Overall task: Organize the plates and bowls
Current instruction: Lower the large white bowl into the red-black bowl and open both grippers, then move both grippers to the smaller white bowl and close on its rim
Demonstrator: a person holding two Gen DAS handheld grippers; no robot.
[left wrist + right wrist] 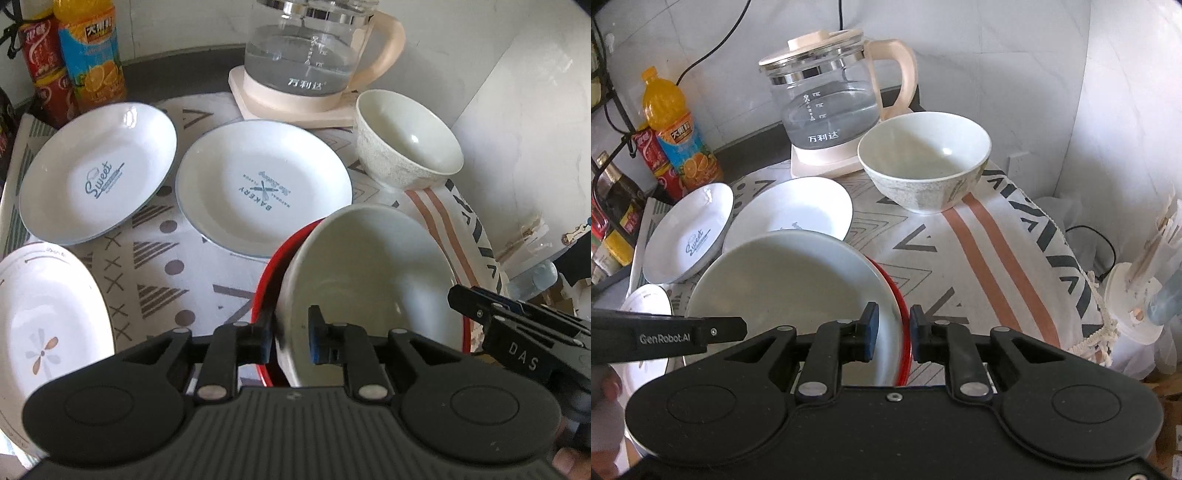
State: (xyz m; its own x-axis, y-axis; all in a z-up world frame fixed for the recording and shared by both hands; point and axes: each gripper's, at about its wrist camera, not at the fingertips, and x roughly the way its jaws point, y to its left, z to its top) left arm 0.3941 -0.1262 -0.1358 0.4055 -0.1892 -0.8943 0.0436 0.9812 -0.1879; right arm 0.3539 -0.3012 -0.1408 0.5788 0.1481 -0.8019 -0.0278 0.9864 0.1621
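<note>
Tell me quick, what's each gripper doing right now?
Left gripper: shut on the white bowl rim.
Right gripper: shut on the red bowl rim.

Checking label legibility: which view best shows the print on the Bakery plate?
The left wrist view: the Bakery plate lies fully open, its print readable. The right wrist view shows only its far half, the print mostly hidden behind the held white bowl.

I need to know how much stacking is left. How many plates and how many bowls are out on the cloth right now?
Plates: 3, namely the "Sweet" plate, the "Bakery" plate and the flower plate.
Bowls: 3, namely the patterned bowl, the white bowl and the red bowl under it.
Total: 6.
</note>
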